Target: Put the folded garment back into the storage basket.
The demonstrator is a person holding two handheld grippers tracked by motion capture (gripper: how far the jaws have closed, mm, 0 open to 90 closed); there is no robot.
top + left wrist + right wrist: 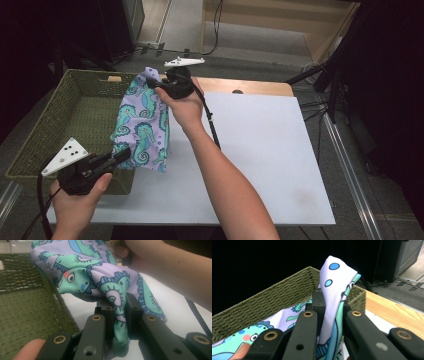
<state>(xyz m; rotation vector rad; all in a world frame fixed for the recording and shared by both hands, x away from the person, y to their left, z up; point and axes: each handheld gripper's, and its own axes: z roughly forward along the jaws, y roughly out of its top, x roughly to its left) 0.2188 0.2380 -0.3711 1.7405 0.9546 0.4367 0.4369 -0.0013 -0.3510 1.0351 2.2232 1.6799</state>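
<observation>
White table, 1 green wicker basket at its left edge. Seahorse-print cloth hangs stretched over the basket's right rim, held at 2 ends: left gripper clamps the near end, right gripper the far end. Step judged: carrying the cloth. Next: lower and release both grips together.

A wooden table under a white sheet stands on grey floor, surroundings dark

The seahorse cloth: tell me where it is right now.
In the high view the seahorse cloth hangs over the woven basket's right edge, pinched between the left tongs and right tongs.
</observation>
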